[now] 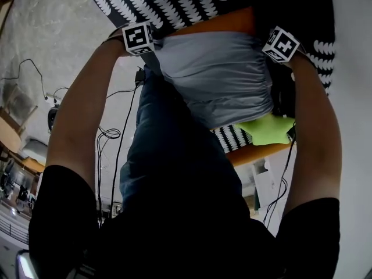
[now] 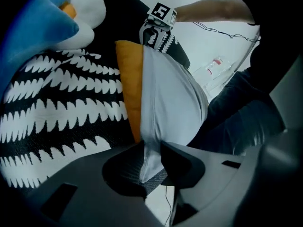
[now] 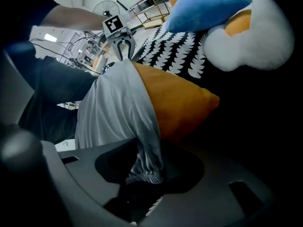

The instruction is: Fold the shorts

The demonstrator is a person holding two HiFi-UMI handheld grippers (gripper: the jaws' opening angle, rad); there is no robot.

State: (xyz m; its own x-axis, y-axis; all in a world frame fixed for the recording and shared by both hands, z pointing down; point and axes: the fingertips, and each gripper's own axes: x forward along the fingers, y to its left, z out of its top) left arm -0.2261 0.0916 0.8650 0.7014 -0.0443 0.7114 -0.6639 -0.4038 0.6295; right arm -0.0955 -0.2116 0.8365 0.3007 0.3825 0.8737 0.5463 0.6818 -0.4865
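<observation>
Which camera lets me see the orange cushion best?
The right gripper view: the orange cushion shows broad, with one corner. The left gripper view shows just a narrow strip beside the grey shorts, and the head view only thin edges.

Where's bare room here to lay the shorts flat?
Bare: the patterned cover between the orange cushion and the plush. Crowded: the person's side, where the shorts lie against the cushion, with a green item beside them.
</observation>
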